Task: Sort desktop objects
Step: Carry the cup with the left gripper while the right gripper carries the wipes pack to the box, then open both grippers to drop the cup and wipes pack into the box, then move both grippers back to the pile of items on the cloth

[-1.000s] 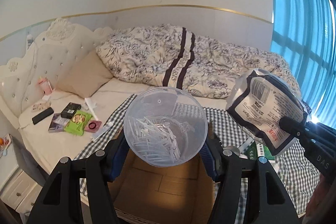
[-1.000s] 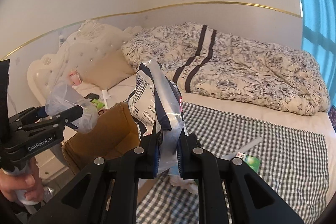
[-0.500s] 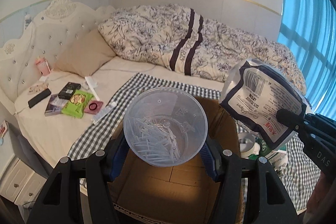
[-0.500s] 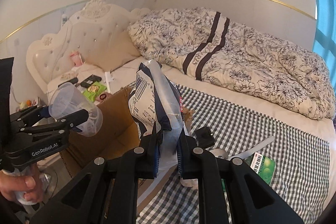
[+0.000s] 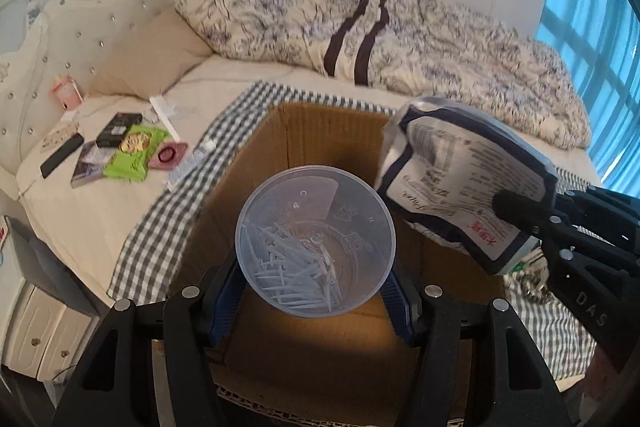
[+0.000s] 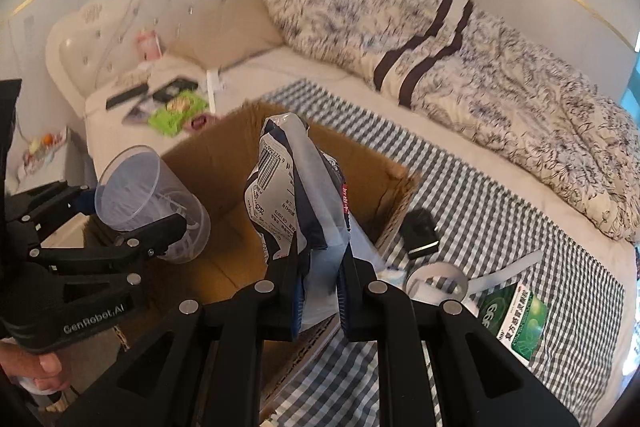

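Two things hang above the open cardboard box [image 5: 320, 339], which sits on the checked cloth [image 6: 500, 195] spread over the bed [image 5: 120, 187].

Bigger of the two is the printed pouch [image 6: 296, 203], pinched low down between the fingers of the right gripper [image 6: 318, 291], with its barcoded top standing free over the box's right half. It looks soft and crinkly, probably light, and its glossy film could slip; a hold across the flat lower body seems safer than one on the floppy top.

Smaller is the clear plastic cup [image 5: 316, 241], clamped at its sides by the left gripper [image 5: 316, 301] and hanging over the middle of the box. Thin white sticks lie loose inside it. Its wall appears thin and springy, so a hard squeeze would likely buckle it, and tipping it could spill the sticks.

Smaller still, a tape roll [image 6: 436, 281], a black clip-like thing [image 6: 420, 233] and a green packet [image 6: 516, 319] lie on the cloth beside the box.
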A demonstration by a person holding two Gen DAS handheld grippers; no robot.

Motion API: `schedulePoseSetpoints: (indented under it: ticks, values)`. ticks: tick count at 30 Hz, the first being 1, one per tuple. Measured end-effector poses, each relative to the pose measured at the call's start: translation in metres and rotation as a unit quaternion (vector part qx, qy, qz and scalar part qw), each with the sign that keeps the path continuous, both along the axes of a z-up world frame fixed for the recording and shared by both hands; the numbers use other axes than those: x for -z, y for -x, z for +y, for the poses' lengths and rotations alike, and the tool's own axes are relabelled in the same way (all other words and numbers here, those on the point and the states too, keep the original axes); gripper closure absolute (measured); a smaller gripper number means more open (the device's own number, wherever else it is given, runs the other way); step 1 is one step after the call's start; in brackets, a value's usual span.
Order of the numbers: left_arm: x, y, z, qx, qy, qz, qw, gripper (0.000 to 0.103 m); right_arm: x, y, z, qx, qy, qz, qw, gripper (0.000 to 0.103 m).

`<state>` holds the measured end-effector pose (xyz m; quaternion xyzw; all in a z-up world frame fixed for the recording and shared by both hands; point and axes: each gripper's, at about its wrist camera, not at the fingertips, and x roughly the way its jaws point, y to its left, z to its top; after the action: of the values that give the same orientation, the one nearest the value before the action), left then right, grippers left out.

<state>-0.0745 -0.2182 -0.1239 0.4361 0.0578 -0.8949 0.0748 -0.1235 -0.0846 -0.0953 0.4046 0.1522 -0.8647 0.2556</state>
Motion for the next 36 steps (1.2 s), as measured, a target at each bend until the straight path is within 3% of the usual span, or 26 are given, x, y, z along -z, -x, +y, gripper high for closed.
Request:
schedulePoseSetpoints:
  ticks: [8,10,12,14,21,28,36]
  values:
    - [0.017,0.004,0.001,-0.003,0.001,-0.035,0.9994,0.038,0.025,0.008,-0.015,-0.015,-0.041,-0.035,0.998,0.087]
    - [0.016,0.003,-0.001,-0.008,0.006,-0.032,0.9995,0.036,0.026,0.008,-0.013,-0.008,-0.035,-0.033,0.999,0.078]
    - [0.012,0.002,-0.003,-0.014,0.011,-0.026,0.9995,0.030,0.025,0.009,-0.009,-0.006,-0.017,-0.031,0.999,0.047]
    - [0.007,0.000,-0.008,-0.024,0.016,-0.018,0.9994,0.029,0.023,0.007,-0.004,-0.001,-0.007,-0.022,1.000,0.040]
    - [-0.023,-0.011,-0.014,-0.048,0.024,0.032,0.9980,0.029,0.002,-0.003,0.024,0.031,0.036,0.032,0.998,0.040]
    - [-0.055,-0.021,0.004,-0.044,0.033,0.094,0.9940,0.023,-0.029,-0.010,0.085,0.097,0.076,0.092,0.988,0.033]
    - [-0.073,-0.021,0.043,-0.004,0.037,0.134,0.9904,0.014,-0.044,-0.007,0.166,0.164,0.095,0.092,0.978,0.027]
